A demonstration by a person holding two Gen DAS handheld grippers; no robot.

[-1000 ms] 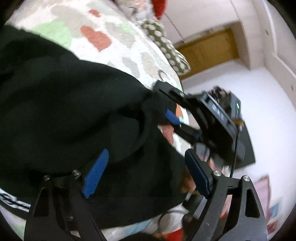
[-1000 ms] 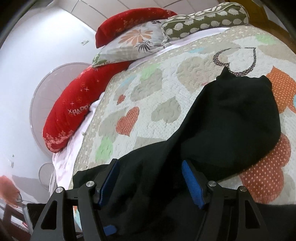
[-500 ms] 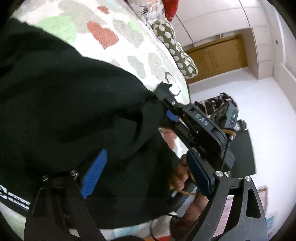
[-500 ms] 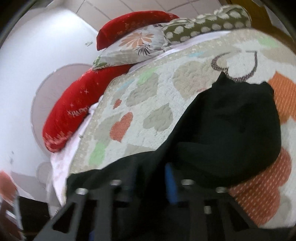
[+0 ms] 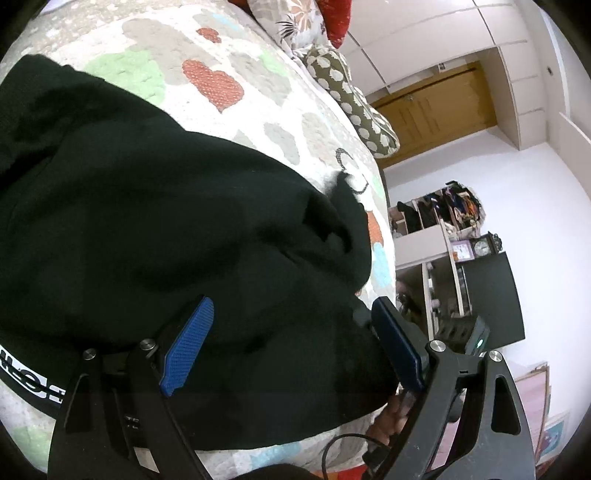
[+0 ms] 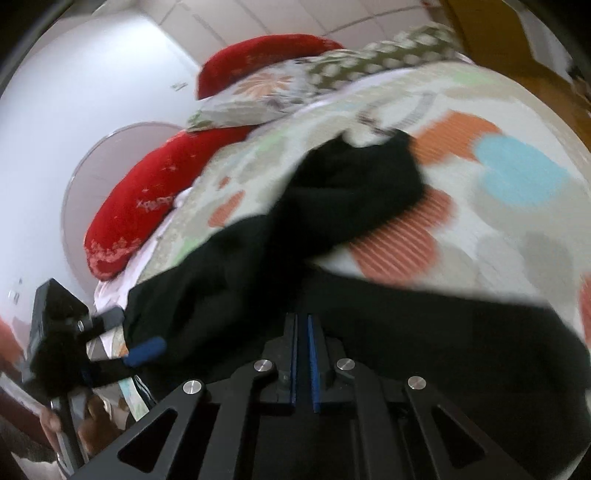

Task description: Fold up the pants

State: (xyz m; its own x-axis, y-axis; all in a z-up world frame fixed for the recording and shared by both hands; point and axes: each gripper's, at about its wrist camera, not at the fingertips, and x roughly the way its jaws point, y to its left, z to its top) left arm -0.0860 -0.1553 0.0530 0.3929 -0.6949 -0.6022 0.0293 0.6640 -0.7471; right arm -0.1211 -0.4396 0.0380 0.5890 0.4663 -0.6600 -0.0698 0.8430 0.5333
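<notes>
Black pants [image 5: 155, 221] bunched on heart-print quilt [image 5: 236, 62] on the bed. Left claw [image 5: 291, 345] spread apart over the fabric. Right claw [image 6: 303, 354] clamped together on a pants fold.

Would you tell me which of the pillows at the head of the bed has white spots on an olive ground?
The spotted pillow, at the quilt's door-side edge. The floral pillow beside it is pale with orange flowers, and the others are plain red.

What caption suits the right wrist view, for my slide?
Right hand-held gripper shut on black fabric pants atop a heart-patterned quilt.
</notes>
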